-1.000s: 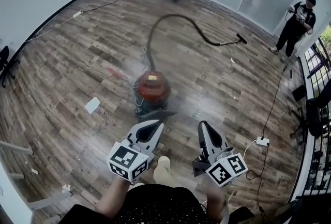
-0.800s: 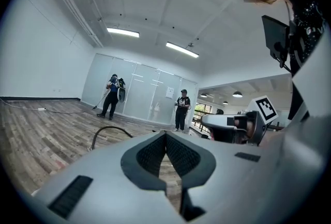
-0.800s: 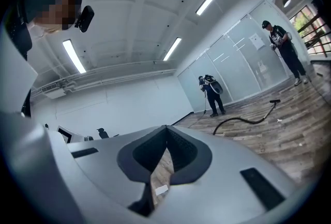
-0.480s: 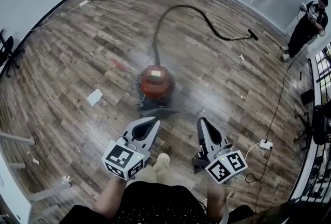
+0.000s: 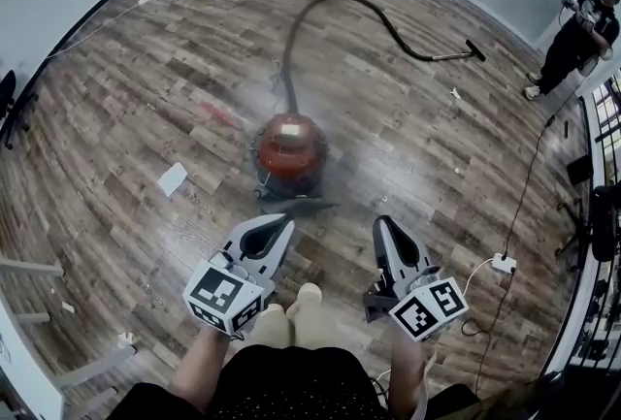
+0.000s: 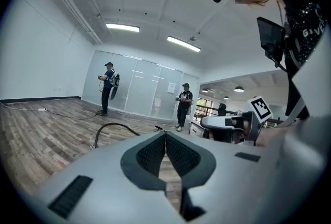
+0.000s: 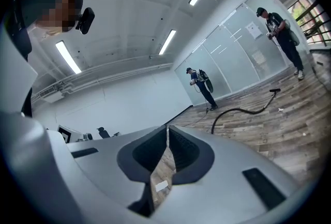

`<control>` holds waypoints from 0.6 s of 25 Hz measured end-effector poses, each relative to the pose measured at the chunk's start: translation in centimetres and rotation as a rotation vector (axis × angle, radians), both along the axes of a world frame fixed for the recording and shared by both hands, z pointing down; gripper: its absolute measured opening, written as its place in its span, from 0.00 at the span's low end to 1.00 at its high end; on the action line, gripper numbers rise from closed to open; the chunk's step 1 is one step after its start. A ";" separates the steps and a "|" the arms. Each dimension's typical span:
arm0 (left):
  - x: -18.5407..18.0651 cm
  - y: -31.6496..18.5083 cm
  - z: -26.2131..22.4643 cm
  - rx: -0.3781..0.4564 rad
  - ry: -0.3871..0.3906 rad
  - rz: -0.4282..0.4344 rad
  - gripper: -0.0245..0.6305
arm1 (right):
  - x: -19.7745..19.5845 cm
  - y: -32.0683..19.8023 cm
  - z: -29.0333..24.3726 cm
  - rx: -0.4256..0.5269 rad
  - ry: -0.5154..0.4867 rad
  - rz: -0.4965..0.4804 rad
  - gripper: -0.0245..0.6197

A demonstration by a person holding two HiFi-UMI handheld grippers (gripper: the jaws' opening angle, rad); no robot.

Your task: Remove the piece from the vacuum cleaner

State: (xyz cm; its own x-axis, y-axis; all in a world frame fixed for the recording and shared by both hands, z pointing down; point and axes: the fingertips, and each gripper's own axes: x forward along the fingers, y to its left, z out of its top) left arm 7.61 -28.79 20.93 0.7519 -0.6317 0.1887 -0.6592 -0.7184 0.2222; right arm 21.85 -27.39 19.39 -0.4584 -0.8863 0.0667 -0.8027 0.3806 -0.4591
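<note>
A grey-brown wood-plank floor (image 5: 146, 117) is filling the room. The round red vacuum cleaner (image 5: 289, 151) is sitting mid-floor, its long black hose (image 5: 330, 6) curving away. The 2 grey tools, left gripper (image 5: 281, 222) and right gripper (image 5: 385, 224), are hovering near it without touching, both clenched on nothing.

Upright red vacuum cleaner (image 5: 289, 152) on floor
</note>
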 end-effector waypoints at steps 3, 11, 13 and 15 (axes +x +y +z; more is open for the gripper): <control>-0.4 -0.6 2.5 -0.010 0.004 0.003 0.05 | -0.1 -0.5 2.3 -0.001 0.000 0.010 0.06; -1.1 -2.0 11.8 -0.043 0.012 -0.012 0.05 | 0.2 -1.7 11.0 -0.018 0.017 0.008 0.06; -1.2 -2.7 14.5 -0.041 0.011 -0.012 0.05 | 0.4 -2.2 13.5 -0.016 0.022 0.014 0.06; -1.5 -3.5 17.2 -0.031 0.012 -0.021 0.05 | 0.4 -2.8 16.2 -0.010 0.031 0.015 0.06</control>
